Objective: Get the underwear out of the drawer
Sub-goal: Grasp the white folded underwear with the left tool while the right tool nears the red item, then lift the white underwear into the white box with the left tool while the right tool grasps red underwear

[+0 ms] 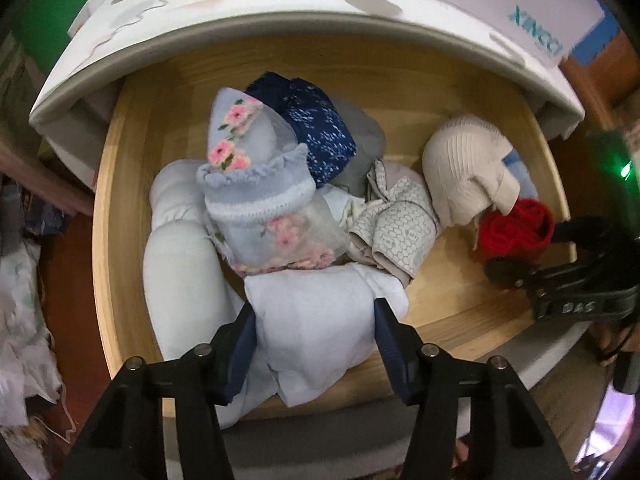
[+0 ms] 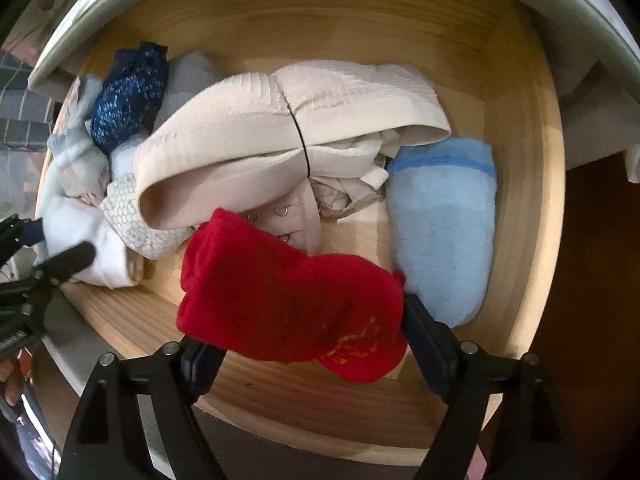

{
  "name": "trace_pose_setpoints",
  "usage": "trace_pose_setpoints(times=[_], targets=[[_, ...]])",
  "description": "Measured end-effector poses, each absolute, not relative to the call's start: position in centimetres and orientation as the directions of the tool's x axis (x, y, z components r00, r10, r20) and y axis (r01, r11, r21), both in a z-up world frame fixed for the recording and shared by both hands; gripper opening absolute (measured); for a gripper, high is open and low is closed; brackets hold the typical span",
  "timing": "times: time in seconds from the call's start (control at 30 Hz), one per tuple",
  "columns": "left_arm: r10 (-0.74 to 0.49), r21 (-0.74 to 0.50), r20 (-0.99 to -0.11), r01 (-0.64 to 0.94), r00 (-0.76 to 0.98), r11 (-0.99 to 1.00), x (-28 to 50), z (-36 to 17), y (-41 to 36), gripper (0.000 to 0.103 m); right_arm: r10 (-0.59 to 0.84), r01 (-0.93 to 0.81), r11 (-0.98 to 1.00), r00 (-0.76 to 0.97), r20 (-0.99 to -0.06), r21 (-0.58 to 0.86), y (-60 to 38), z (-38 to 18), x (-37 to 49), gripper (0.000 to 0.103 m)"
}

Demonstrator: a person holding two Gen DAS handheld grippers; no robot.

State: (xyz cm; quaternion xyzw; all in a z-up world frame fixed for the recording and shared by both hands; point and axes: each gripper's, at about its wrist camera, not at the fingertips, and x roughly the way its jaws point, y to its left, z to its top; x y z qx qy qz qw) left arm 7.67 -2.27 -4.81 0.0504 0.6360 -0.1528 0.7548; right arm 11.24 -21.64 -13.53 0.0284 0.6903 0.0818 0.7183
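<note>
Wooden drawer (image 1: 132,128), pulled out under a white cabinet front marked "XINCO" (image 1: 536,32). Left gripper (image 1: 316,316) straddles a folded white cotton garment (image 1: 320,320); whether its pads press it cannot be told. Floral knitted socks (image 1: 256,196), ribbed beige bra (image 2: 256,128) mid-drawer. Right gripper (image 2: 308,344) stands parted around a fuzzy red sock roll (image 2: 288,296), pads not visibly pressing. Light-blue terry roll (image 2: 444,224) lies rightmost.

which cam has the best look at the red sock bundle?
Right wrist. The red sock bundle fills the middle of that frame, between the right gripper fingers, yellow print visible. Left wrist shows it only small at the right edge, partly behind the cream bra and the other gripper.
</note>
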Motion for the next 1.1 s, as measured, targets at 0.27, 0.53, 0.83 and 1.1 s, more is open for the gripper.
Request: trace_pose_setpoints(times=[0.27, 0.53, 0.83, 1.1], targets=[[-0.22, -0.177, -0.962, 0.241, 0.164, 0.954, 7.3, -2.5, 0.0, 0.057, 0.149, -0.052, 0.988, 0.055, -0.987, 0.147, -19.0, -15.2, 11.1, 0.056], [-0.243, -0.201, -0.947, 0.2, 0.211, 0.959, 6.2, -0.5, 2.7, 0.057, 0.179, 0.041, 0.982, 0.13, -0.975, 0.186, -20.1, -14.4, 9.0, 0.046], [-0.258, -0.201, -0.924, 0.214, 0.281, 0.956, 5.3, 2.8, 2.3, 0.057, 0.191, 0.121, 0.969, 0.195, -0.962, 0.217, -21.1, -13.7, 7.9, 0.045], [-0.259, -0.195, -0.896, 0.205, 0.362, 0.959, 5.7, 6.4, 2.5, 0.057, 0.192, 0.129, 0.966, 0.221, -0.956, 0.224, -22.7, -12.5, 6.4, 0.044]])
